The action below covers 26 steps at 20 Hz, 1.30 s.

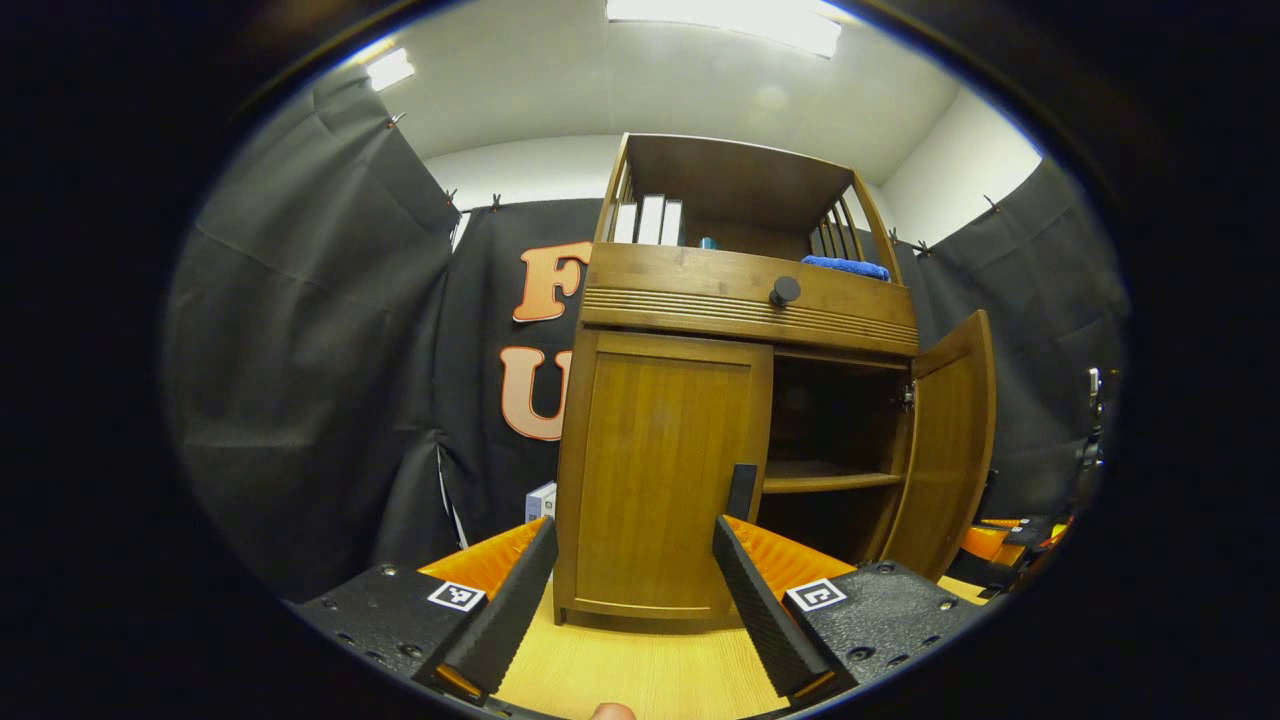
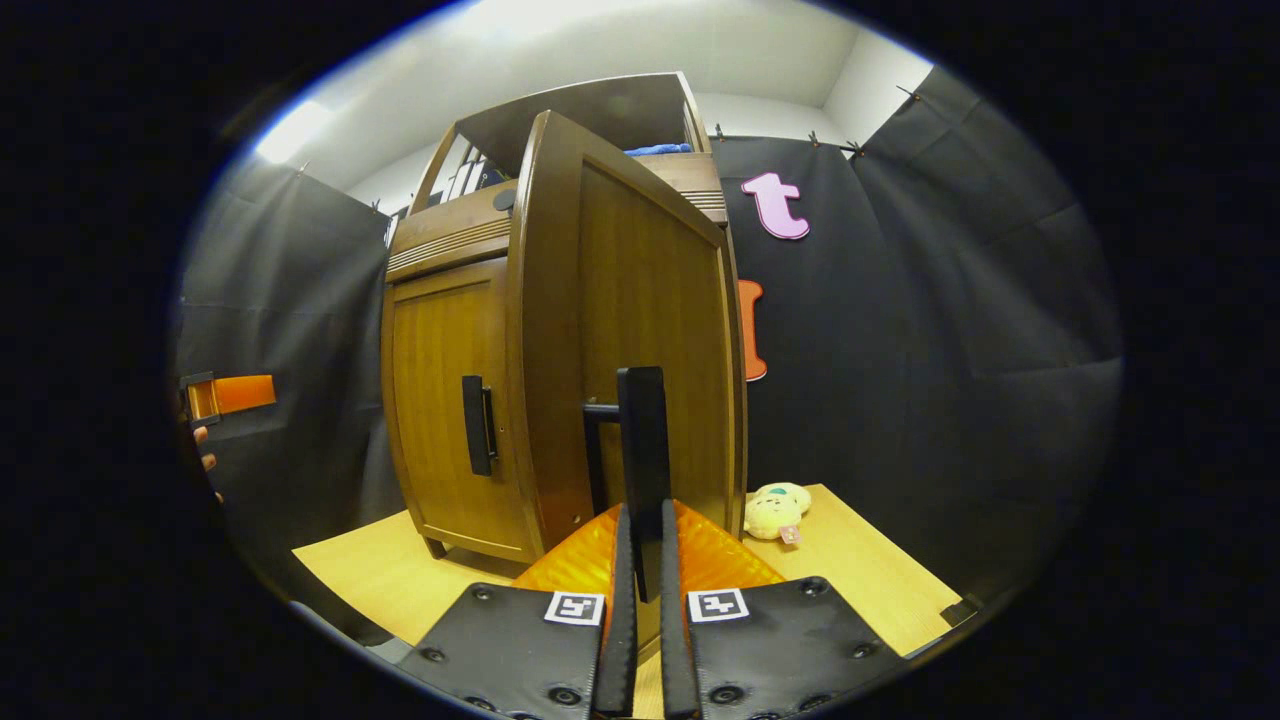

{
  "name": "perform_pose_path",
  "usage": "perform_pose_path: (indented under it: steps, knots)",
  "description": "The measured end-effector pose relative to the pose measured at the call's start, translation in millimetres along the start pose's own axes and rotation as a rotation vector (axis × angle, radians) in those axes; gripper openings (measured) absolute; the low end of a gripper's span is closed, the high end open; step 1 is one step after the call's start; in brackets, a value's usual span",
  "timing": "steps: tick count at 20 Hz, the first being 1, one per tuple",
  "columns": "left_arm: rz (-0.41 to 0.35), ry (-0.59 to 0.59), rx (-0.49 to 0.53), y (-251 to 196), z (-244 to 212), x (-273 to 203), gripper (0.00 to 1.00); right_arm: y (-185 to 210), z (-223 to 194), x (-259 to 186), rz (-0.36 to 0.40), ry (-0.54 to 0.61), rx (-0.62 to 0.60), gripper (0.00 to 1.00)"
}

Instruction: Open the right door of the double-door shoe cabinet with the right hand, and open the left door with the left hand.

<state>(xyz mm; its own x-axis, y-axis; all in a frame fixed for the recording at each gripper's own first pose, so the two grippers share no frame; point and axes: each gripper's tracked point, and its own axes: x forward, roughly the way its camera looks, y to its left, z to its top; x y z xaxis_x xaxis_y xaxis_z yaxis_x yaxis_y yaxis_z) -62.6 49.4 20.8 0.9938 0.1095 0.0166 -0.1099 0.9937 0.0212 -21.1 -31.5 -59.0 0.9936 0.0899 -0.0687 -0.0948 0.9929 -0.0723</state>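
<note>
The wooden shoe cabinet [image 1: 690, 300] stands in front of me. Its left door [image 1: 660, 470] is closed, with a black handle [image 1: 741, 490] on its inner edge. My left gripper [image 1: 633, 535] is open just in front of that door, its right fingertip close below the handle. The right door [image 2: 640, 300] is swung out wide, showing a dark inside with a shelf [image 1: 830, 478]. My right gripper [image 2: 645, 515] is shut on the right door's black handle [image 2: 642, 420]. In the right gripper view the left gripper [image 2: 230, 395] shows at the far left, held by a hand.
The cabinet stands on a light wooden surface [image 1: 640, 670]. A yellow plush toy [image 2: 775, 510] lies beside the cabinet, beyond the open door. Above the doors are a drawer with a round knob [image 1: 784, 291], white books [image 1: 650, 220] and a blue cloth [image 1: 845, 266].
</note>
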Motion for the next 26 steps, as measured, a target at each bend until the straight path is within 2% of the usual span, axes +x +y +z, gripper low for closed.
perform_pose_path:
  steps: [3,6,11,12,16,17,18,19,20,21,22,23,26]
  knots:
    - [-0.005,0.005,0.002,-5,-2,0,0.92,-11,0,-5,-0.005,-0.003,-0.001,0.17]
    - [-0.006,0.008,0.008,-9,-3,2,0.97,-22,2,-8,-0.01,-0.003,-0.006,0.17]
    - [-0.022,0.013,0.016,-21,-7,7,0.97,-52,-1,-11,-0.063,-0.006,-0.022,0.17]
    - [-0.026,0.012,0.017,-24,-7,8,0.92,-58,-1,-13,-0.074,-0.01,-0.027,0.17]
    - [-0.042,0.014,0.017,-35,-12,13,0.92,-90,1,-18,-0.129,-0.016,-0.025,0.17]
    - [-0.042,0.015,0.017,-37,-13,15,0.92,-103,1,-14,-0.144,-0.023,-0.012,0.12]
    - [-0.044,0.017,0.015,-40,-14,17,0.92,-105,2,-15,-0.123,-0.024,0.022,0.0]
    - [-0.044,0.022,0.013,-41,-16,20,0.92,-104,-1,-17,-0.107,-0.029,0.054,0.08]
    - [-0.046,0.028,0.012,-45,-18,22,0.92,-107,-1,-17,-0.103,-0.03,0.058,0.08]
    - [-0.049,0.034,0.013,-48,-20,25,0.92,-109,-1,-18,-0.099,-0.031,0.051,0.02]
    - [-0.052,0.038,0.016,-50,-22,27,0.92,-111,-2,-18,-0.099,-0.026,0.044,0.08]
    - [-0.053,0.042,0.02,-53,-24,30,0.95,-112,-1,-19,-0.099,-0.022,0.036,0.08]
    - [-0.052,0.051,0.038,-59,-31,40,0.95,-119,1,-19,-0.099,-0.013,0.021,0.08]
